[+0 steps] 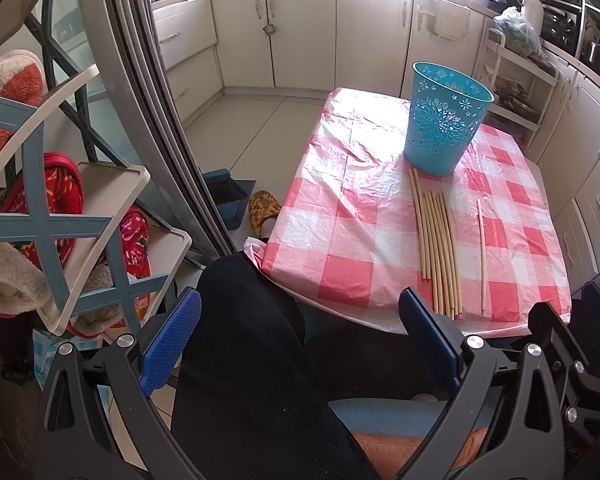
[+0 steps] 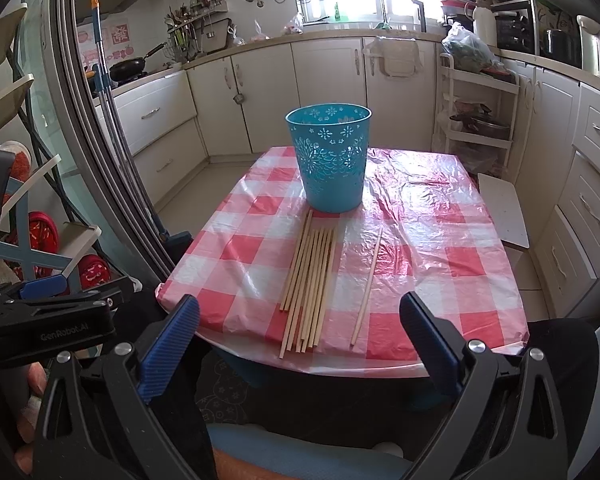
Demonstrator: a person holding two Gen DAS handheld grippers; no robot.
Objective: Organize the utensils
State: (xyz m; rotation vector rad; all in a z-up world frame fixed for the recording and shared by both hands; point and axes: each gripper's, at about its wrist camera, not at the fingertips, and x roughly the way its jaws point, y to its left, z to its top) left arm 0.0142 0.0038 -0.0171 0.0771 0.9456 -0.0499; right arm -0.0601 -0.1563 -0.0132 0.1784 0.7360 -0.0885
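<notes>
While both grippers hang back short of the table's near edge, we read the scene from the left: our left gripper (image 1: 300,344) has its jaws spread wide with nothing between them, held over a dark trouser leg, well apart from the work. On the pink-and-white checked tablecloth (image 2: 236,248) lies a bundle of wooden chopsticks (image 2: 310,280), side by side and touching, their far ends just short of the blue perforated basket (image 2: 330,160) that stands upright beyond them. A single chopstick (image 2: 367,286) lies apart, just to the right of the bundle. Our right gripper (image 2: 300,344) is likewise wide open and empty, facing the sticks head-on. We judge these sticks light, stiff and smooth, likely to roll on the slick, wrinkled plastic cloth, and thin enough to slip from flat pads. We would take hold near the middle of one stick, pinching across its width, so that it stays level when lifted toward the basket.
</notes>
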